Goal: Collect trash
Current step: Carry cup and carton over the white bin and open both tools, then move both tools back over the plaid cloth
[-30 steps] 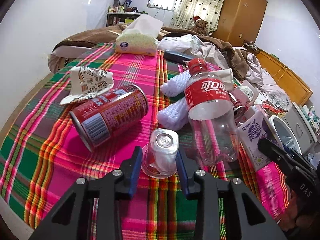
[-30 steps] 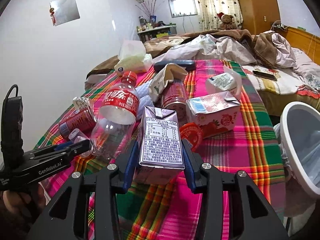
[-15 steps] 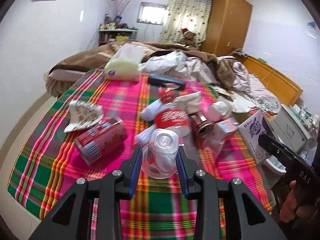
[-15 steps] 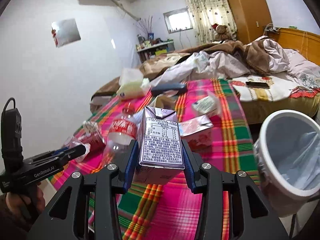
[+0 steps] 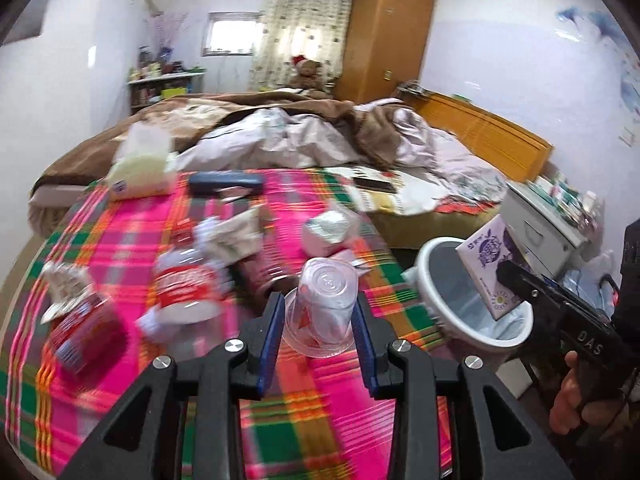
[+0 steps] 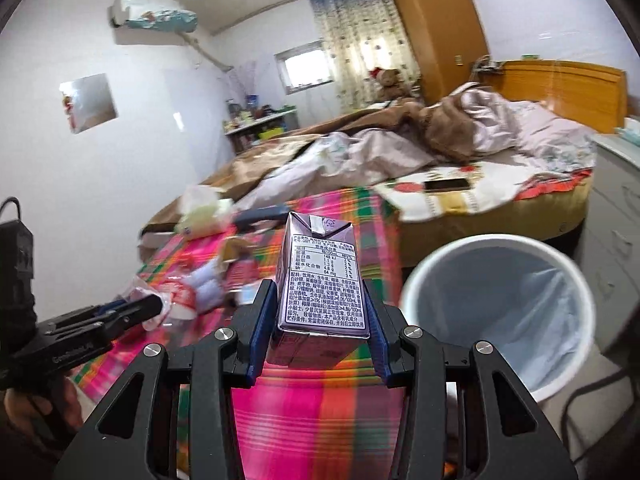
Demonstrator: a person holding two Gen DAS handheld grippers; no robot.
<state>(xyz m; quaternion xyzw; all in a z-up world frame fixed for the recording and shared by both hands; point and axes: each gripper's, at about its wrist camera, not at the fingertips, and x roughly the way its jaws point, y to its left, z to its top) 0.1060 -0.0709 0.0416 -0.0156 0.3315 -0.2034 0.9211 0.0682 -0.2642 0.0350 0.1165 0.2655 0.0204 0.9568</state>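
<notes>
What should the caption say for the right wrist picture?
Right tongs carry a purple drink carton toward the white bin.

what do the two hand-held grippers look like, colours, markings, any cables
Both are matte black frames with triangular cut-outs and silver bolt heads, and blue pads line the fingers. The left hand-held gripper has white "GenRobot.AI" lettering on its side and a black cable looped above its handle. The right hand-held gripper carries white "DAS" lettering. A dark sleeve shows behind it.

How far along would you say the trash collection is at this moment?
Early: the bin shows only its liner. In hand: the left gripper clamps a clear plastic cup, the right gripper a purple carton. Left: the cola bottle, red can and wrappers.
</notes>
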